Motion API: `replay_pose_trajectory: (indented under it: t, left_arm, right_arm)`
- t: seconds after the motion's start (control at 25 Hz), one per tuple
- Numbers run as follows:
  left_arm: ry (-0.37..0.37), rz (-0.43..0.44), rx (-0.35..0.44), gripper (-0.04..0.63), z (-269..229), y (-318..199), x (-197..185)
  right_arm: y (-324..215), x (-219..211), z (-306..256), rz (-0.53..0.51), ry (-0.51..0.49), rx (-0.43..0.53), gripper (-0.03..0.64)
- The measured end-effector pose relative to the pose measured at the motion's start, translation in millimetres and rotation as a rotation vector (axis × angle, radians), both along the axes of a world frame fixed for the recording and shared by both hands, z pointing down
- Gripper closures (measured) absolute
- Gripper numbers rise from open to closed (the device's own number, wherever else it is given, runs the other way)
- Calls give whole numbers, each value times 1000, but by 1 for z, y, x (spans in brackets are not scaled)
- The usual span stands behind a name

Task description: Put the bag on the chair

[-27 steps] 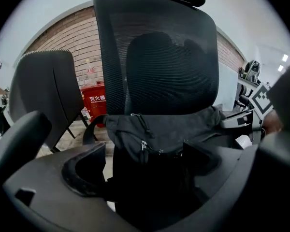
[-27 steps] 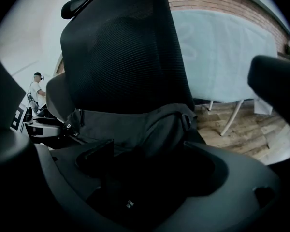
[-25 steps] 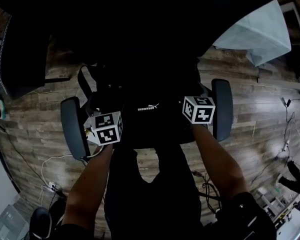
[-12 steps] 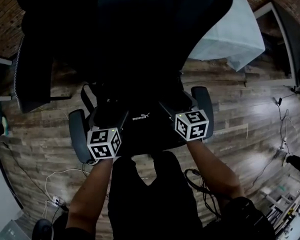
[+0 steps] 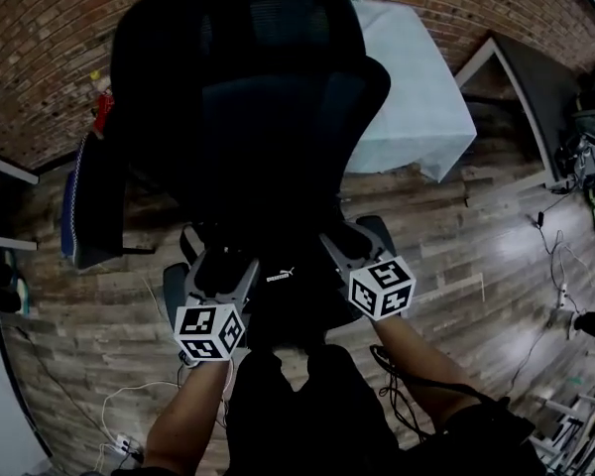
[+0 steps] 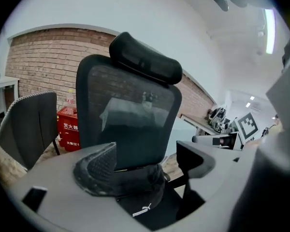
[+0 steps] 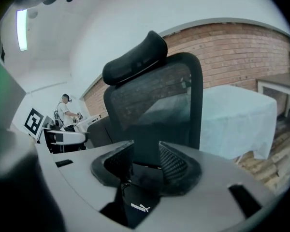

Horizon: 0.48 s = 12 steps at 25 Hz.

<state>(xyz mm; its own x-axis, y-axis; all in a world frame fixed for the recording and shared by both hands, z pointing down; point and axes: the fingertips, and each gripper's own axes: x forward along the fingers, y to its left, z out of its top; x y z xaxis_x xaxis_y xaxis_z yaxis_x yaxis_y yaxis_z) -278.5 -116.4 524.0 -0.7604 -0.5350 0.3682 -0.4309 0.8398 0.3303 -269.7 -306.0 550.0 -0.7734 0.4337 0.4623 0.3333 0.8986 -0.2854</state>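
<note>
The black bag with a white logo lies on the seat of the black mesh office chair. My left gripper hovers over the bag's left side. In the left gripper view its jaws stand wide apart and have just been closing a little, with nothing between them; the bag lies below. My right gripper hangs over the bag's right side. Its jaws have just been closing to a narrow gap, also with nothing in it, and the bag shows beneath them.
A second dark chair stands at the left. At the back right is a table under a pale cloth. Armrests flank the seat. Cables trail on the wood floor. A red box sits by the brick wall.
Both grippers have lifted up and away from the bag, which stays on the seat. The right jaws have narrowed. The head view has tipped up to show the whole chair back.
</note>
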Motion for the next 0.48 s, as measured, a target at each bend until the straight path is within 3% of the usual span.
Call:
replay_pose_trajectory:
  t: [0.04,0.08,0.12,0.16,0.28,0.48]
  left_arm:
    - [-14,2,14,174,-11,1,2]
    - [-31,3,25,231,-23,1,3]
    - [-49,2,32,352,-34,2,6]
    - [-66,6,37,417,-45,2,8]
    - [-98,33,53,423,-73,-1,12]
    - [-135,61,62,560,-111,-4,20]
  right_arm:
    - [0,1,-12,3,-15,-1,457]
    - [-1,2,-23,6,-28,-4,483]
    - [-1,4,-34,8,-41,-9,501]
    - [-2,6,-45,10,-52,-14,515]
    - [-2,9,-74,16,-89,-25,541]
    - [3,14,-116,14,-141,-28,566]
